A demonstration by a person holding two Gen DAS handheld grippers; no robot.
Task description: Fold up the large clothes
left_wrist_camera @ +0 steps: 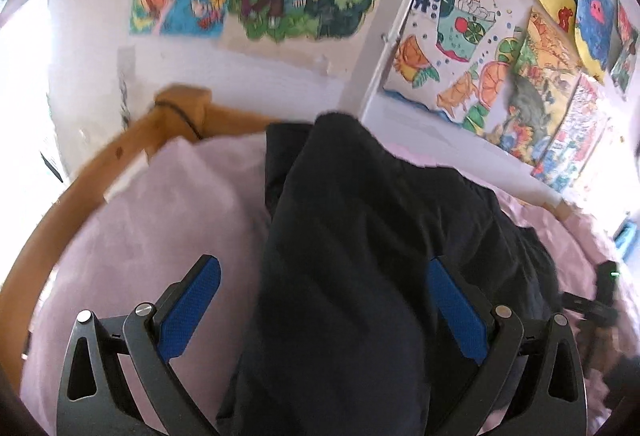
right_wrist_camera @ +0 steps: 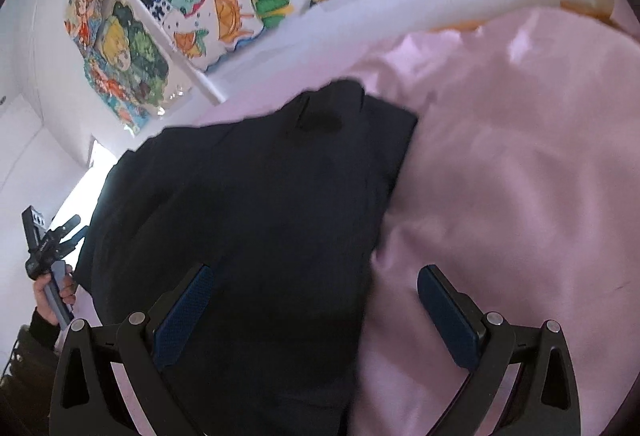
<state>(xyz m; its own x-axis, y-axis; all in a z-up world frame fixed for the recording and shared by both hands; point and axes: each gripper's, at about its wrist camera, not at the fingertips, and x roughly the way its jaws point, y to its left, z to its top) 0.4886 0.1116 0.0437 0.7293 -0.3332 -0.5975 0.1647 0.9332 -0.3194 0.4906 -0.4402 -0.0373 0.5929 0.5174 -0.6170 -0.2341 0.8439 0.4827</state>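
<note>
Across the pink bed sheet (right_wrist_camera: 520, 164) lies the dark garment (right_wrist_camera: 260, 204), its long axis running away from both tongs toward the wall. Left tongs (left_wrist_camera: 324, 308) straddle it, released; right tongs (right_wrist_camera: 316, 308) gape over its right edge, equally near.

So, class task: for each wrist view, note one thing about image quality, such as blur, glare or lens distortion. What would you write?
Left wrist view: fisheye bends the wooden bed rail into a curve, and the window at left is blown out white. Right wrist view: the dark garment has smeared, soft edges and shows almost no detail.
</note>
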